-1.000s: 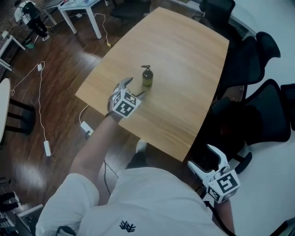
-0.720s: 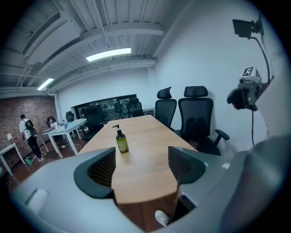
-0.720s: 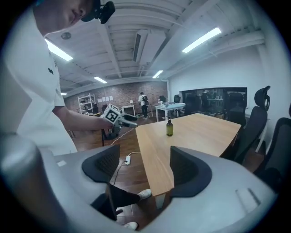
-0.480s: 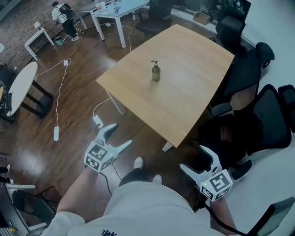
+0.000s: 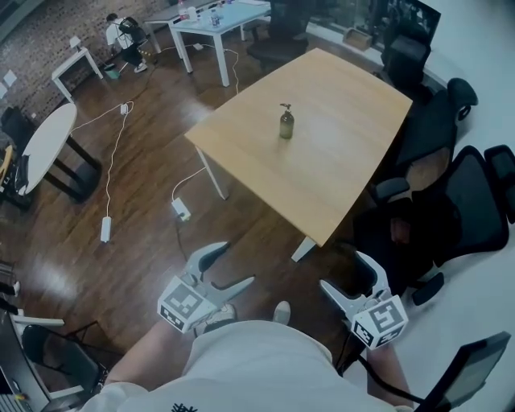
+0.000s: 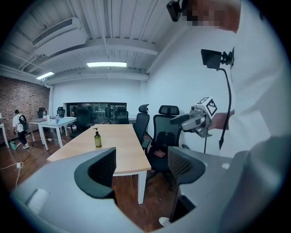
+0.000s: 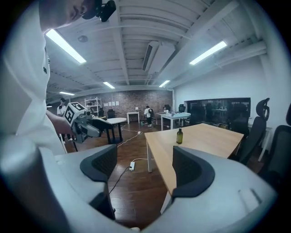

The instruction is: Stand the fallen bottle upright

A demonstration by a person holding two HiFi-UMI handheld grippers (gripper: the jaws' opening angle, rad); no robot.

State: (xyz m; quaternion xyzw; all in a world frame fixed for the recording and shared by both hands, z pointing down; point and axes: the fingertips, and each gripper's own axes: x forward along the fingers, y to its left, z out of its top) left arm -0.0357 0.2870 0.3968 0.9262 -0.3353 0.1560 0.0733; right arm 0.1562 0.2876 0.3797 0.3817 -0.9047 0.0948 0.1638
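- Since a second before, my left gripper [image 5: 235, 264] had come away from the bottle [image 5: 286, 125]. It had hung just beside the bottle over the table's near-left edge, and now it was off the table [image 5: 346, 173], close to my body and above the wooden floor [image 5: 137, 233].
- Its jaws stood spread with nothing between them; through the gap I saw only floor and the table's near corner leg.
- My right gripper [image 5: 342, 272] had shifted only a little and was low at my right side, near the black office chairs [image 5: 463, 201].
- Its jaws were spread too and held nothing; floor and the table's edge showed between them.
- The bottle stood upright with its pump on top, as it had a second before. It was alone on the light wooden table, toward the far-left part, well apart from both grippers.
- A white power adapter [image 5: 181, 209] lay with its cable on the floor, just left of the table's near-left leg.
- At the far left of the room, a person [image 5: 125, 30] was near a white table [image 5: 211, 18].
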